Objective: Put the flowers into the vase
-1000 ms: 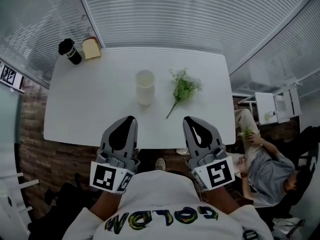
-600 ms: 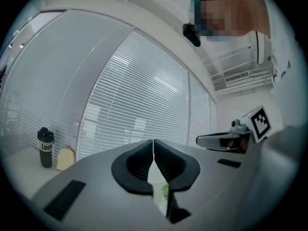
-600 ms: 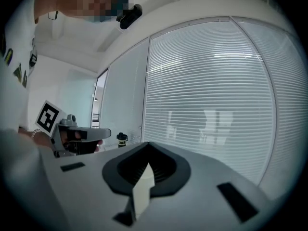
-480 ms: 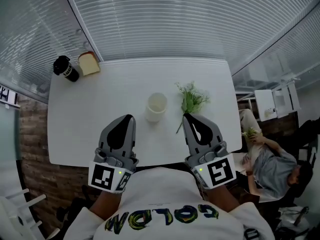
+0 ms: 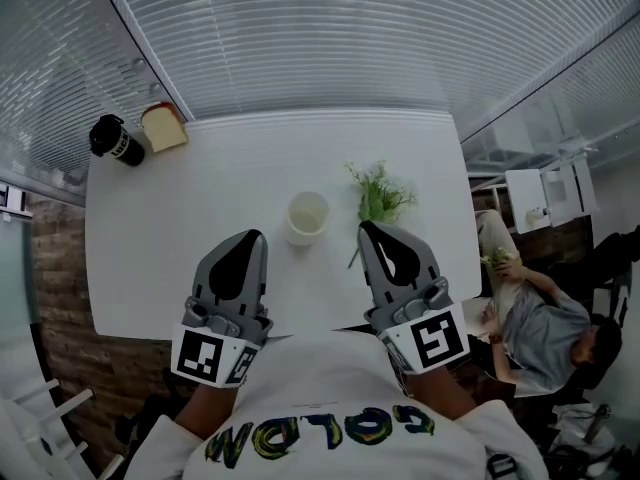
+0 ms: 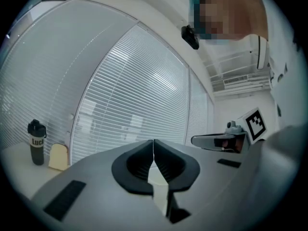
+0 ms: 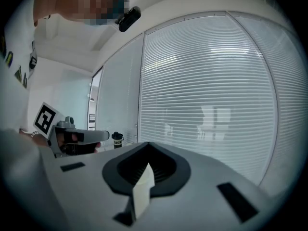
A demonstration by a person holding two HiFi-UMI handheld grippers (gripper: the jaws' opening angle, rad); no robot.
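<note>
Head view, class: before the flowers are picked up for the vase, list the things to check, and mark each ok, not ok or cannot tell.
1. The vase stands upright with its mouth clear: ok.
2. The flowers lie free on the table, right of the vase and apart from it: ok.
3. The right gripper is open for the stem: not ok. Its jaws are shut and empty.
4. The left gripper is empty: ok. Its jaws are shut on nothing.
5. The black bottle is out of the way, at the far left corner: ok.
6. The vase is heavy enough not to tip: cannot tell.
</note>
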